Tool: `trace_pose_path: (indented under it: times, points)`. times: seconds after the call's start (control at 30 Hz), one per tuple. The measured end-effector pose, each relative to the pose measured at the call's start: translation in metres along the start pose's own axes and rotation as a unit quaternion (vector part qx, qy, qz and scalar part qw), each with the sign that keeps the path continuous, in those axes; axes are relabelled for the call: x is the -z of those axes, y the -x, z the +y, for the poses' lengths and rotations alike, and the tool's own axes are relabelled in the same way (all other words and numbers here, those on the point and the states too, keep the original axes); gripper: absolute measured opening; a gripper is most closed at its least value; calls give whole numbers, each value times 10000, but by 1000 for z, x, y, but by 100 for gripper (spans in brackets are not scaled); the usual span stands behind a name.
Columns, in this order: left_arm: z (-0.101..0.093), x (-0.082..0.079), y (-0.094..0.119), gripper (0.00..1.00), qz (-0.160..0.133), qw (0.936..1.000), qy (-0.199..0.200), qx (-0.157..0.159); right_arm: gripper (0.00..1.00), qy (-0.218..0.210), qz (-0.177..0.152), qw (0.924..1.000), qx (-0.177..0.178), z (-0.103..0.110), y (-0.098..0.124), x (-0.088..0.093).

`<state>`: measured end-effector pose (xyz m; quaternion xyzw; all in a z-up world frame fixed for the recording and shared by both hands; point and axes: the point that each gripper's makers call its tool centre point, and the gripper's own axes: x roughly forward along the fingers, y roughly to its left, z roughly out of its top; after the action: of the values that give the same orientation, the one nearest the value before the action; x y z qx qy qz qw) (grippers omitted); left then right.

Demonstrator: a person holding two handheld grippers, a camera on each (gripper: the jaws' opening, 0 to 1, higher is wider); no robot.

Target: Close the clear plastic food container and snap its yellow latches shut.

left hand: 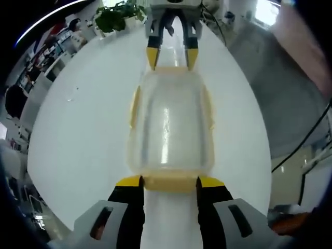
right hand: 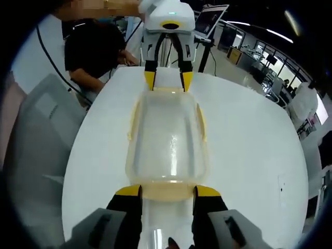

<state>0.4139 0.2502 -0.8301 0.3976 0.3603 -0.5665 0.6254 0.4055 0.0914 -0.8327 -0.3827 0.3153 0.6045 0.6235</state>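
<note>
lying lengthwise between the two grippers, the container (left hand: 170,124) rests on the white table (left hand: 78,140), lid on, its clear top catching a streak of light. going left to right across the left gripper view: a pale yellow side latch (left hand: 134,106) runs along the container's left edge, the clear lid fills the middle, and a second side latch (left hand: 209,106) runs along its right edge. the left gripper (left hand: 169,181) rises from below the container's near end, its yellow-tipped jaws spread apart either side of the near end latch (left hand: 170,182) and just touching its corners; it is released, grasping nothing. at the container's far end the right gripper (left hand: 171,58) points back toward it, jaws parted, tips at the far rim.

in the right gripper view the same layout is mirrored: the right gripper (right hand: 169,191) has its jaws spread at the container's (right hand: 167,140) near end, flanking the end latch (right hand: 167,191), not clenched on anything. beyond the container's far end the left gripper (right hand: 168,79) faces it with tips apart at the rim. a person (right hand: 93,52) in a dark top sits beyond the table's (right hand: 249,145) far left edge.
</note>
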Motion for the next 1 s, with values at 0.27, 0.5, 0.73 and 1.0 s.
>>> trace_pose_path:
  times: [0.27, 0.5, 0.73, 1.0]
  points:
    - [-2, -8, 6, 37, 5, 10000, -31, -14, 35, 16, -18, 10000, 35, 2, 7, 1]
    - [-4, -14, 12, 37, 17, 10000, -19, -67, 35, 46, -59, 10000, 36, 2, 15, 0]
    - [-4, -22, 17, 37, 31, 9999, -46, -103, 35, 67, -85, 9999, 58, 3, 22, 1]
    - [-3, -35, 17, 37, 10, 9998, -80, -160, 35, 95, -61, 9999, 107, 2, 33, 8]
